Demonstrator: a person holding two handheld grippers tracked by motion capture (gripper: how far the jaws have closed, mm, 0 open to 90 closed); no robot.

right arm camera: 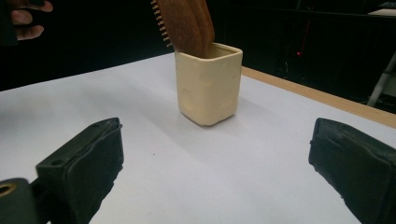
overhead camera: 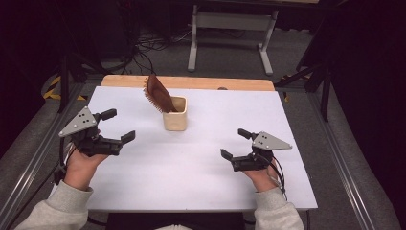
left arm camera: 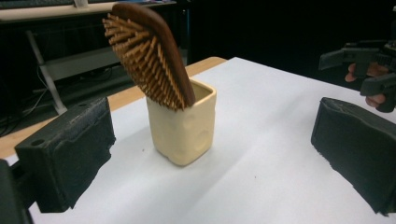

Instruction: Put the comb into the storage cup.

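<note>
A cream square cup [overhead camera: 174,114] [left arm camera: 183,123] [right arm camera: 208,84] stands upright on the white table top [overhead camera: 191,163], near its far middle. A brown wooden hairbrush [overhead camera: 158,94] [left arm camera: 148,53] [right arm camera: 184,24] rests in the cup, handle down, its bristled head leaning out to the left. My left gripper [overhead camera: 118,126] [left arm camera: 210,158] hovers open to the left of the cup, nothing between its jaws. My right gripper [overhead camera: 235,143] [right arm camera: 212,172] is open at the front right, a good way from the cup and also holding nothing.
A wooden strip [overhead camera: 191,82] runs along the table's far edge. Behind it stand a grey frame with legs [overhead camera: 230,33] and cables on the floor [overhead camera: 143,48]. Metal rails [overhead camera: 28,163] flank the table. In the left gripper view, the other gripper and hand [left arm camera: 369,70] appear at upper right.
</note>
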